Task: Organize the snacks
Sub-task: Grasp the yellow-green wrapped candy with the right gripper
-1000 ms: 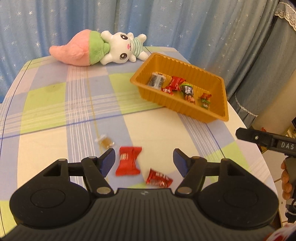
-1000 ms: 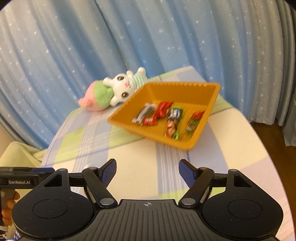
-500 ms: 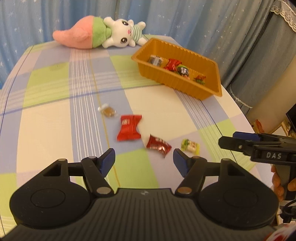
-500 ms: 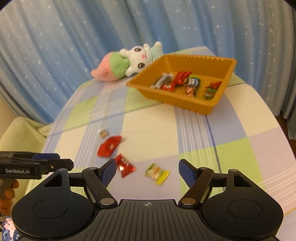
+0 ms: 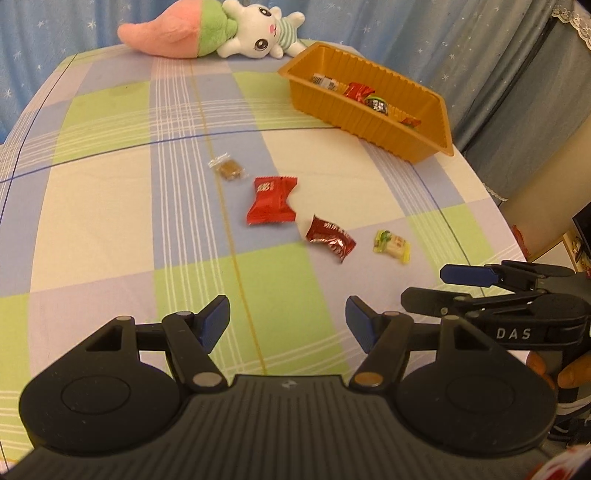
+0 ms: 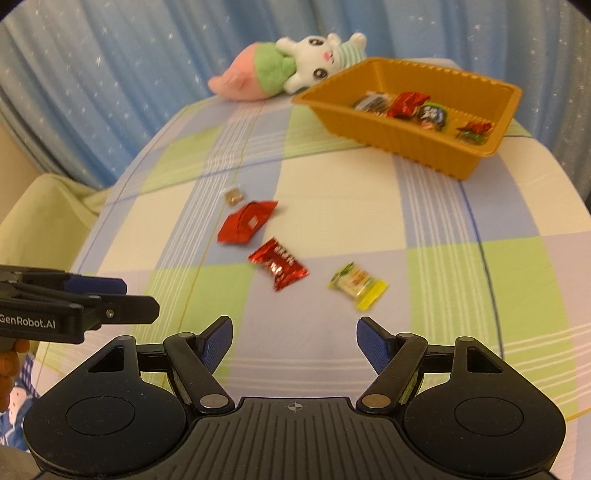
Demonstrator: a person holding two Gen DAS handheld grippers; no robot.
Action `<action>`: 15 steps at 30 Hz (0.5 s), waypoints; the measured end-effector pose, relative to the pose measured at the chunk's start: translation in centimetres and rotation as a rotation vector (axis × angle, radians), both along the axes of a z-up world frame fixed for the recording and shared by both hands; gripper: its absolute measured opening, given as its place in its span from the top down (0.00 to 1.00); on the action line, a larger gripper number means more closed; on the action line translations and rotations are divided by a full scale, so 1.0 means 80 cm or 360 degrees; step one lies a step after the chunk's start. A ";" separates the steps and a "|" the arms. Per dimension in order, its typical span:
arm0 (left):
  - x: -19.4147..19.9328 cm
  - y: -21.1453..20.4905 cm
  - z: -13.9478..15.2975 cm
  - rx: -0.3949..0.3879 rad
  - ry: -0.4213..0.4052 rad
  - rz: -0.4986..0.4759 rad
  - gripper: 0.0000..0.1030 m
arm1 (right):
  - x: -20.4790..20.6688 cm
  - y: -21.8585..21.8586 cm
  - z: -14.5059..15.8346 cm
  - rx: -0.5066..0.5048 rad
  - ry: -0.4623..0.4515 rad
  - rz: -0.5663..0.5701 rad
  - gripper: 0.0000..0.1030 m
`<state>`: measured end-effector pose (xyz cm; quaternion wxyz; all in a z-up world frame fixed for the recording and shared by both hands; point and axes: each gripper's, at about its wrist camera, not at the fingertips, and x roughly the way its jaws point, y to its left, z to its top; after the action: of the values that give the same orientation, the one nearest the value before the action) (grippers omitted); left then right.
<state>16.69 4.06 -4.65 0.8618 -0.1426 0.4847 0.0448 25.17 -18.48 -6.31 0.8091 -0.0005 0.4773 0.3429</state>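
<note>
Four loose snacks lie on the checked tablecloth — a small brown candy, a large red packet, a dark red wrapped sweet and a yellow-green candy, strung in a line from 11 o'clock to 1 o'clock ahead of the left gripper. Its jaws stand spread with nothing between them. In its own view the right gripper is likewise spread and empty, the yellow-green candy just beyond it at 1 o'clock. An orange tray sits far off at 1 o'clock, holding several wrapped snacks. Behind it — a plush rabbit by the blue curtain.
</note>
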 end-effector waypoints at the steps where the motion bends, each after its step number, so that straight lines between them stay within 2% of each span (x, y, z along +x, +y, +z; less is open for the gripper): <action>1: -0.001 0.001 -0.001 0.0000 0.0004 0.0002 0.35 | -0.001 0.002 -0.002 -0.0007 0.0004 0.0006 0.28; 8: -0.001 0.008 -0.012 0.0004 0.0044 0.0015 0.35 | -0.001 0.011 -0.014 -0.0072 0.0017 0.0032 0.28; 15: 0.002 0.011 -0.017 0.0039 0.0058 0.0028 0.35 | 0.013 0.008 -0.022 -0.0142 -0.0077 0.0054 0.29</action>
<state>16.88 4.94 -6.00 0.8541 -0.1353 0.4984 0.0609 26.20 -17.83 -8.04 0.8136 -0.0528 0.4723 0.3349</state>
